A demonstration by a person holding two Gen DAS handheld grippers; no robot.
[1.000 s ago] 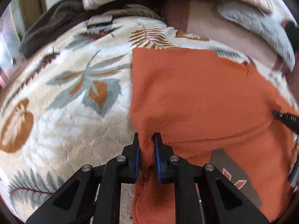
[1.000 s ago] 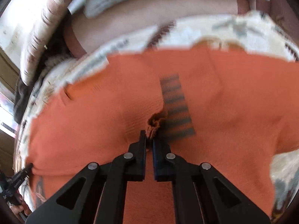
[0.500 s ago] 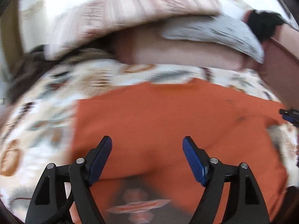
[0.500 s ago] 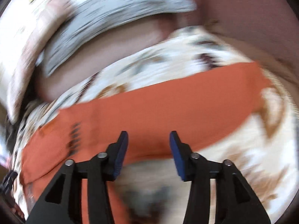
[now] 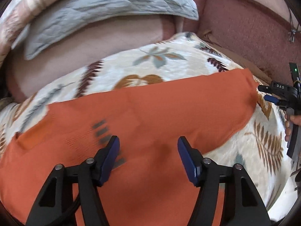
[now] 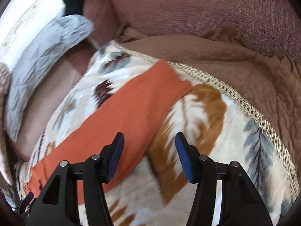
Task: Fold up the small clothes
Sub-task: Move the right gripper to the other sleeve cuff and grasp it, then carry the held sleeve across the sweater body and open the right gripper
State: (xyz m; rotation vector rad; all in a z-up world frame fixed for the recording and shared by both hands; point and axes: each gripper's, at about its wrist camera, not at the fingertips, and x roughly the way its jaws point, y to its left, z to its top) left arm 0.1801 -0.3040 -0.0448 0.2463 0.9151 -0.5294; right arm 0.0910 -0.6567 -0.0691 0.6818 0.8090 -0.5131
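Orange knit garment [image 5: 150,113] lies flat on the leaf-print blanket [image 5: 160,66]. The left gripper [image 5: 148,156] hangs over it, jaws wide apart, holding nothing. The right gripper [image 6: 149,150] is wide and empty too, near the garment's far end, which looks like a blurry sleeve. For a neat fold, each should pinch an edge, lift evenly, and lay it straight.

- The left gripper [image 5: 148,156] has its jaws wide apart, and nothing is between its blue pads [image 5: 111,154].
- The right gripper [image 6: 149,153] is also spread wide, and its jaws hold nothing.
- In the left wrist view the right gripper appears at the right edge, and the person's fingers [image 5: 287,126] are wrapped on its handle.
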